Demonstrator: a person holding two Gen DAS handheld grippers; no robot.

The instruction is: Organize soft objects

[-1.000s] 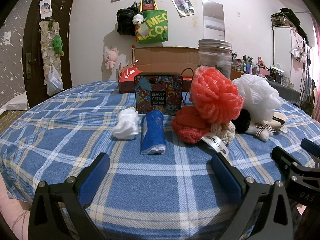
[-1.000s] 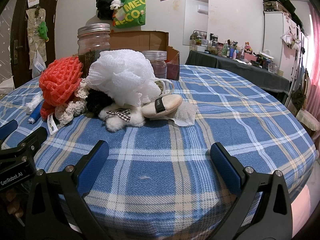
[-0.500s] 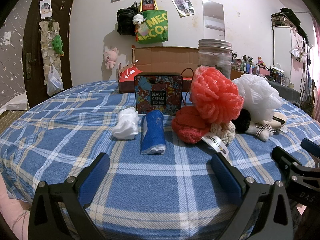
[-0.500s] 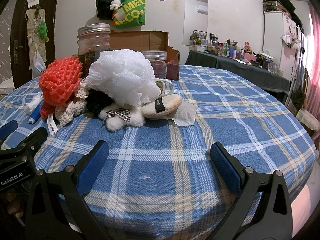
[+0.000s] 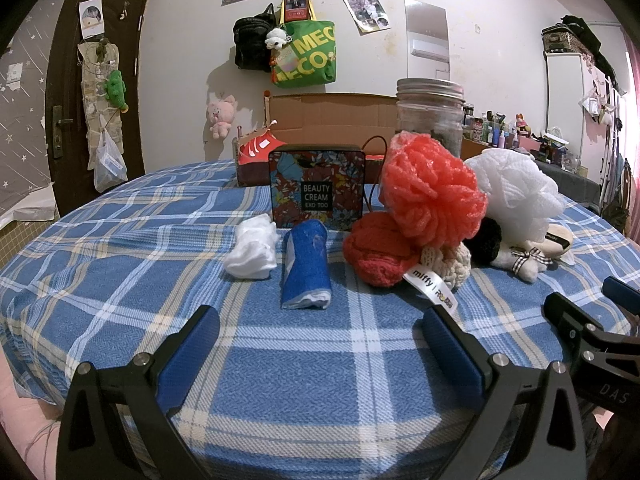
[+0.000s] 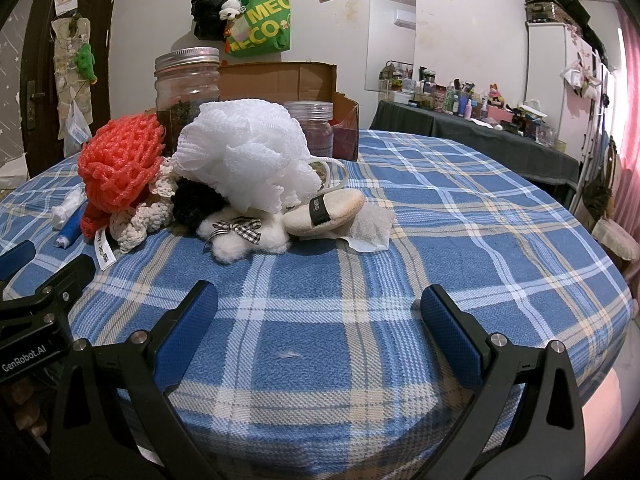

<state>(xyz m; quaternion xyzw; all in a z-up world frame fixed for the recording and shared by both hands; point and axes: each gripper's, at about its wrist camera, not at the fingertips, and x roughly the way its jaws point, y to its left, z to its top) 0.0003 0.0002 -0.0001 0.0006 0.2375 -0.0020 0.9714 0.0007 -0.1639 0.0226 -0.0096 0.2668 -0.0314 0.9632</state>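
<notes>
Before me a pale wall (image 5: 180,40) carried a green tote bag (image 5: 308,56), a black bag (image 5: 250,46), photos (image 5: 367,14) and a narrow mirror (image 5: 426,36). A dark door (image 5: 96,108) stood at my left; a cluttered dark-covered side table (image 6: 472,136) and white cabinet (image 6: 544,64) stood at my right.

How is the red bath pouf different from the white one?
The red pouf is coral-red with a coarse, open mesh, while the white pouf is white with finer, frillier netting. In the right wrist view the white pouf looks bulkier than the red one. The red pouf sits atop red and cream knitted pieces; the white pouf rests above a black pompom and a tan sponge. Both are ruffled mesh balls in the same pile on the plaid cloth.
</notes>
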